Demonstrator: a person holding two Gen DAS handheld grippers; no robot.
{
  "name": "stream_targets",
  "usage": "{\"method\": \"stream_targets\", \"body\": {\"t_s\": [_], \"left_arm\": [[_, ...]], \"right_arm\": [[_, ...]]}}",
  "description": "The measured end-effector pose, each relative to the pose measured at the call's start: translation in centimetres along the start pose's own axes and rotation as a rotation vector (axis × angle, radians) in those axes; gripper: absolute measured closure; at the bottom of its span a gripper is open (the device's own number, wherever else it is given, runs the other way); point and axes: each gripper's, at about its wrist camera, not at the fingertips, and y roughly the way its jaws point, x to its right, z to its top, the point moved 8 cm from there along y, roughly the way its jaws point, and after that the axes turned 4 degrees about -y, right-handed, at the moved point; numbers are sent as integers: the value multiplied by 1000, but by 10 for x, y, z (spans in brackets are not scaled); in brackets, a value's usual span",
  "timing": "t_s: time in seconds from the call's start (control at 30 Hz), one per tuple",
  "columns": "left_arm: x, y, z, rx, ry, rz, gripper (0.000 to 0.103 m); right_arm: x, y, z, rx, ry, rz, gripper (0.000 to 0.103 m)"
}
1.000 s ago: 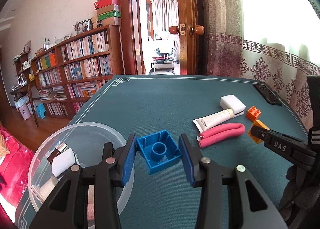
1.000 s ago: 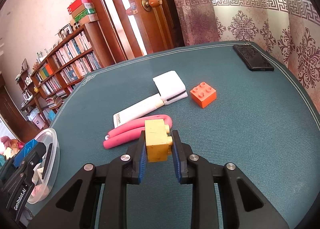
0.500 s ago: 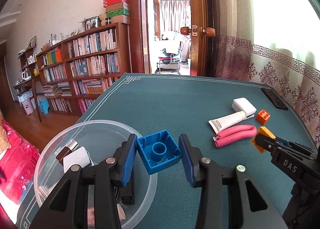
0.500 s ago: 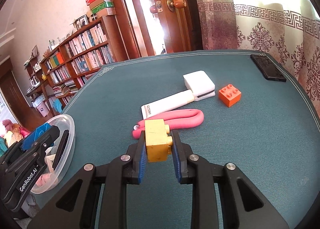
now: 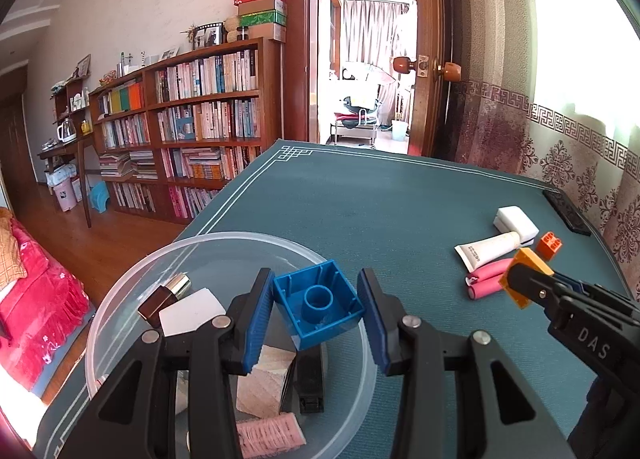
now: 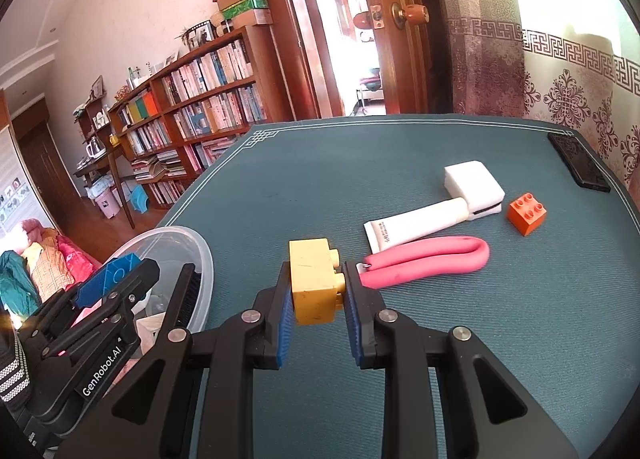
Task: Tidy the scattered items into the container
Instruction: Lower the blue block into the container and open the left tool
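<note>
On the green table (image 6: 440, 339), a white tube (image 6: 416, 223) lies touching a white sponge (image 6: 474, 183), with a bent pink foam roller (image 6: 432, 261) just beside the tube and an orange brick (image 6: 527, 213) near the sponge. A black phone (image 6: 578, 165) lies well apart at the far right edge. Beyond the table stand a bookcase (image 5: 192, 131) and an open door (image 5: 432, 59).

The clear round container (image 5: 120, 311) sits at the table's near left corner. Inside it lie a wooden block (image 5: 264, 383), a pink hair roller (image 5: 268, 433), a white pad (image 5: 192, 311), a small brown bottle with a silver cap (image 5: 164, 295) and a black clip (image 5: 310, 383).

The left gripper (image 5: 318, 309) hangs over the container, its jaws clamped on a blue brick (image 5: 318, 305), tilted with its hollow underside and round socket facing the camera. The right gripper (image 6: 316, 291) pinches a yellow brick (image 6: 314, 283), studs pointing right, above the table between the container and the pink roller.
</note>
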Motion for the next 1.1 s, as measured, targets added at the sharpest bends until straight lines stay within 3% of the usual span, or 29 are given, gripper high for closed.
{"method": "stream_targets", "body": {"t_s": [0.57, 1.1], "left_arm": [[-60, 11, 5, -4, -99, 57, 56], [-92, 14, 7, -3, -175, 86, 56]], "right_arm": [[-79, 22, 1, -30, -86, 106, 78], [-109, 36, -3, -56, -113, 149, 78]]}}
